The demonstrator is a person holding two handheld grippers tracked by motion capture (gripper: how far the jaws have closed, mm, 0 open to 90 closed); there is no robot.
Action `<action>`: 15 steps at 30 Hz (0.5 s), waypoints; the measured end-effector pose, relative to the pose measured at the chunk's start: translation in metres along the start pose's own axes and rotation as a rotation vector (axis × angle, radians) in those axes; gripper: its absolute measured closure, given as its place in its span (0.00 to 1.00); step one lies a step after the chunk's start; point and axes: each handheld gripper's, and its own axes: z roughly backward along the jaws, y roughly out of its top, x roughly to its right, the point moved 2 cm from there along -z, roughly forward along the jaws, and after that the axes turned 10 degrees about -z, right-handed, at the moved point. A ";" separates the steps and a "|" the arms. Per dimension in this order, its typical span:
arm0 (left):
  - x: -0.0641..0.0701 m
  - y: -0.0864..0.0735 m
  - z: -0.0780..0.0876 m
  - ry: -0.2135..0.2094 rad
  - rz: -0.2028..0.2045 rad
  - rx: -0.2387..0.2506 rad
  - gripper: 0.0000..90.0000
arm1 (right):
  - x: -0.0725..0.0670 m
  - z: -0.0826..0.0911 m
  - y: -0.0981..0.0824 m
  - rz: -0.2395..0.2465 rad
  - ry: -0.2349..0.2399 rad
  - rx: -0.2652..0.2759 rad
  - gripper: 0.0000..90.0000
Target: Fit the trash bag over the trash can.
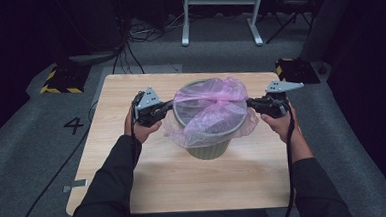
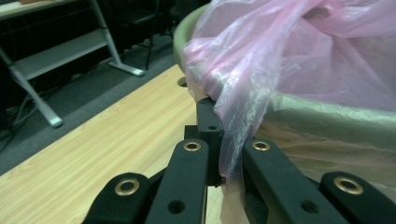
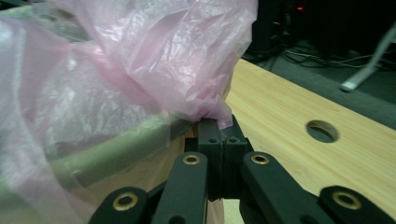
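You can't see inside the bin (image 1: 210, 146) from the high view, since the pink bag (image 1: 212, 107) is draped over the mouth and hides whatever's in there. Your left gripper (image 1: 170, 105) has its tips tucked under the plastic, same for the right gripper (image 1: 248, 103), so the pinch point itself is covered. In the left gripper view the bag (image 2: 289, 60) runs off the top and right edges, and the film sits between the jaws right where they meet. In the right gripper view the bag (image 3: 140, 60) is soft and blurry up close, cut off left and top. Your sleeves get chopped by the bottom edge.
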 end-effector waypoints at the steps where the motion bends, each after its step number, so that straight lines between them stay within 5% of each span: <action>1: -0.002 0.000 -0.001 0.010 0.012 0.000 1.00 | -0.001 0.000 0.001 0.000 -0.028 0.003 1.00; 5: -0.013 0.002 -0.007 0.026 0.079 0.010 0.99 | 0.002 -0.002 0.008 -0.038 -0.100 0.037 1.00; 9: -0.018 -0.002 -0.018 0.037 0.103 -0.035 0.99 | 0.005 -0.008 0.009 -0.067 -0.141 0.031 0.99; 15: -0.018 -0.010 -0.032 0.003 0.143 -0.092 0.99 | 0.014 -0.021 0.002 -0.134 -0.121 -0.011 0.99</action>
